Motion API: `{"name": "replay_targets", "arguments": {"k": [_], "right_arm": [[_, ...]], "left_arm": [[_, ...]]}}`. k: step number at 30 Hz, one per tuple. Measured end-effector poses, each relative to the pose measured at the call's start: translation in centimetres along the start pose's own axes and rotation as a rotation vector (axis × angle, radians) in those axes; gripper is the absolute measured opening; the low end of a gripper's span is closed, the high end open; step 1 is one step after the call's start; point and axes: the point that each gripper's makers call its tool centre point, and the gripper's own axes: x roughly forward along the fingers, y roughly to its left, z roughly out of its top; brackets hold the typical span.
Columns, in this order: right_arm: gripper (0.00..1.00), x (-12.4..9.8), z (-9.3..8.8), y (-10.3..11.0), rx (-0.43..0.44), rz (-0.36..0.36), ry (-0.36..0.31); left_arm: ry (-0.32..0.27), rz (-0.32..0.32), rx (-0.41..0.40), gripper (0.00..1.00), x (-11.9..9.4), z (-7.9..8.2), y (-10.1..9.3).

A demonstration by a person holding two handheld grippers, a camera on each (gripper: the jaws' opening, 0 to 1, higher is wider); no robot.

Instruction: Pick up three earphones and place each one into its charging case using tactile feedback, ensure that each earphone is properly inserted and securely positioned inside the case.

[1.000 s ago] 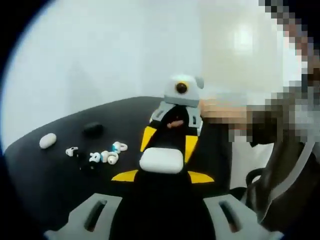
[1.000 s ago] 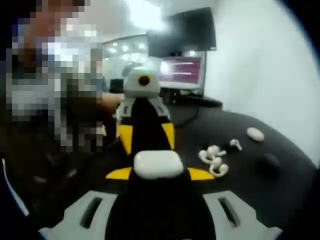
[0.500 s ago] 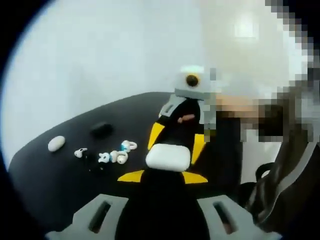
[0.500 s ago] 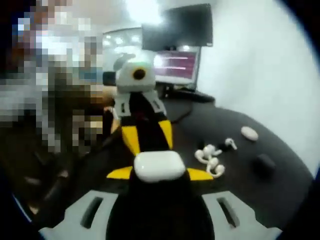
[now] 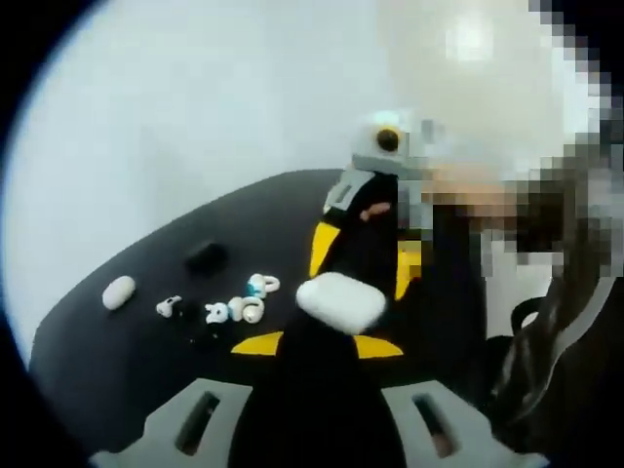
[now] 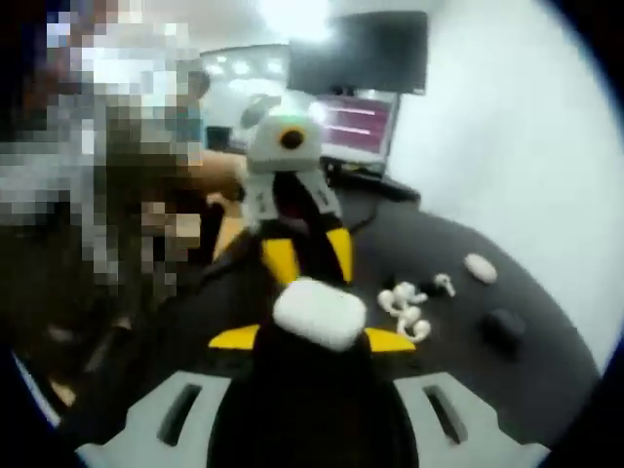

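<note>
A white charging case is pinched between the yellow-tipped jaws of my left gripper, which is shut on it. My right gripper faces it from the far side and grips the same case. In the right gripper view the case sits tilted in my right gripper, with the left gripper opposite. Several loose white earphones lie in a cluster on the black table, also seen as the earphones to the right of the case.
A white oval case and a black case lie beyond the earphones; they show again as the white oval case and the black case. A lit monitor stands at the back. A person's hand holds the left gripper.
The white case has tilted between the two grippers. The facing gripper has shifted to the right in both views and leans more; the earphones lie as before.
</note>
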Motion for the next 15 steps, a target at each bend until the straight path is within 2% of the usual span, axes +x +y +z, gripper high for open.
{"name": "replay_targets", "arguments": {"k": [2, 5, 8, 10, 11, 12, 13, 14, 15], "right_arm": [[0.41, -0.2, 0.2, 0.7, -0.001, 0.033, -0.012], [0.4, -0.2, -0.1, 0.7, 0.037, 0.05, -0.009], [0.4, -0.6, -0.1, 0.8, 0.047, 0.059, -0.016], [0.4, -0.8, 0.3, 0.7, 0.044, 0.056, -0.031], [0.4, -0.9, 0.9, 0.7, 0.037, 0.056, -0.053], [0.4, -1.0, 1.5, 0.7, 0.045, 0.058, -0.081], [0.4, -1.2, 2.4, 0.8, 0.07, 0.066, -0.125], [0.4, -1.3, 2.8, 0.6, 0.087, 0.064, -0.144], [0.4, -1.4, 3.1, 0.3, 0.098, 0.055, -0.161]], "left_arm": [[0.002, -0.016, -0.052, 0.16, 0.0, -0.1, 0.1], [0.024, -0.034, -0.064, 0.18, -0.1, -0.3, 0.0], [0.058, -0.116, -0.088, 0.25, -1.1, -0.6, -1.3], [0.051, -0.138, -0.099, 0.3, -1.7, -0.5, -1.6], [0.043, -0.124, -0.082, 0.31, -2.0, -0.4, -1.5], [0.021, -0.082, -0.037, 0.31, -2.2, 0.0, -0.8], [-0.006, -0.065, -0.038, 0.3, -2.4, 0.4, -0.7], [-0.051, -0.081, -0.102, 0.3, -2.5, 1.1, -1.1], [-0.091, -0.126, -0.182, 0.3, -2.6, 1.8, -1.9]]}}
